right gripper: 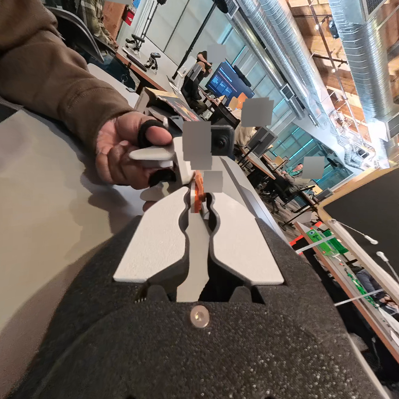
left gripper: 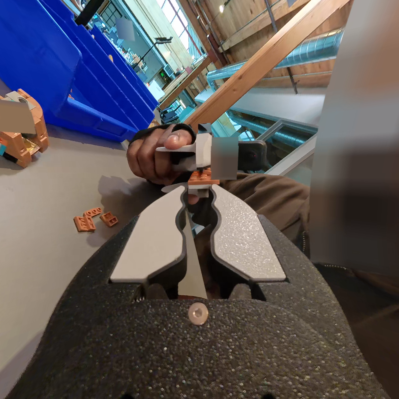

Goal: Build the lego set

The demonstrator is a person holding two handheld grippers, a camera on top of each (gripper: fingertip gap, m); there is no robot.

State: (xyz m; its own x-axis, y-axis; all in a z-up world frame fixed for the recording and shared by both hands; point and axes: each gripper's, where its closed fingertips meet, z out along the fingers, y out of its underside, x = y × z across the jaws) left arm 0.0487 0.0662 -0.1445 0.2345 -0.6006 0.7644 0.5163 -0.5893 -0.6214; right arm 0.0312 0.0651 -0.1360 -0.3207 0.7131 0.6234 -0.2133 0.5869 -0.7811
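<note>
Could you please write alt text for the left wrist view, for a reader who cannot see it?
The left gripper is shut on a small grey and orange lego piece, meeting the right gripper held in a person's hand above a grey table. Three loose orange lego pieces lie on the table, with a partly built brown model and blue bins behind.

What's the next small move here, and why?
Probably press the two claws together to seat the bricks. The left claw grips a small grey brick right under the flat orange studded plate, which the right claw holds edge-on; whether they're seated isn't visible.
</note>
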